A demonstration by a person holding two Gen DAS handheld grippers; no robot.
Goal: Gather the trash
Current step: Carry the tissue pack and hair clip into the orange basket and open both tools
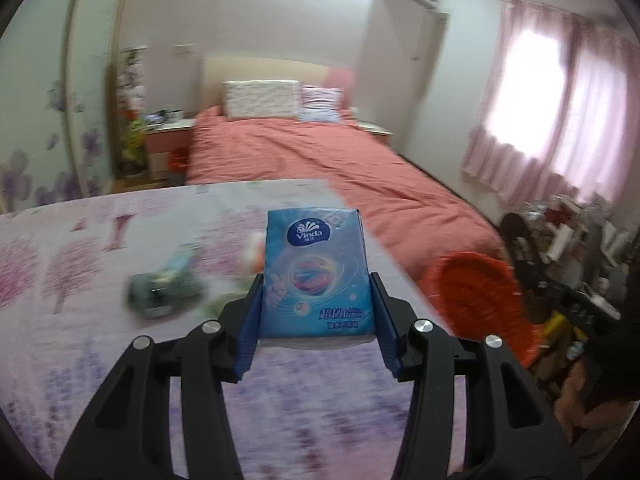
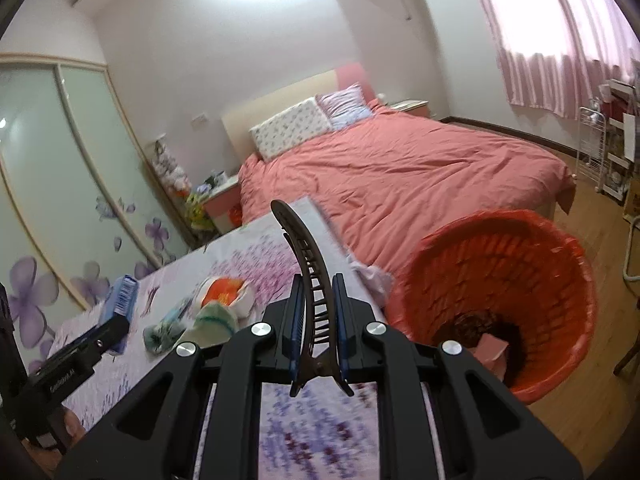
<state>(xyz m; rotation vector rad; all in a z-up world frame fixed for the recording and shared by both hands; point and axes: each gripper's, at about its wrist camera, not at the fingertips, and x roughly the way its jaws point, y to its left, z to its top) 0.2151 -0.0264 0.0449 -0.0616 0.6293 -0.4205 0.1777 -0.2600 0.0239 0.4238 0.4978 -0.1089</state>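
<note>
Your right gripper (image 2: pixel 316 312) pinches a slim hair clip (image 2: pixel 308 264) between narrow fingers, your left gripper (image 1: pixel 318 308) holds a tissue pack (image 1: pixel 316 272) (both shallowly), so a quick swing toward the orange basket (image 2: pixel 560 280) could shake either loose.

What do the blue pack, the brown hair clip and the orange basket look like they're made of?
Blue pack: glossy printed plastic film, judging by its sheen and soft edges; probably tissues inside.
Brown hair clip: rigid moulded plastic with a slight gloss, going by its thin comb teeth; the hinge could be metal, unclear.
Orange basket: moulded plastic, matte, its walls a woven-looking lattice.
</note>
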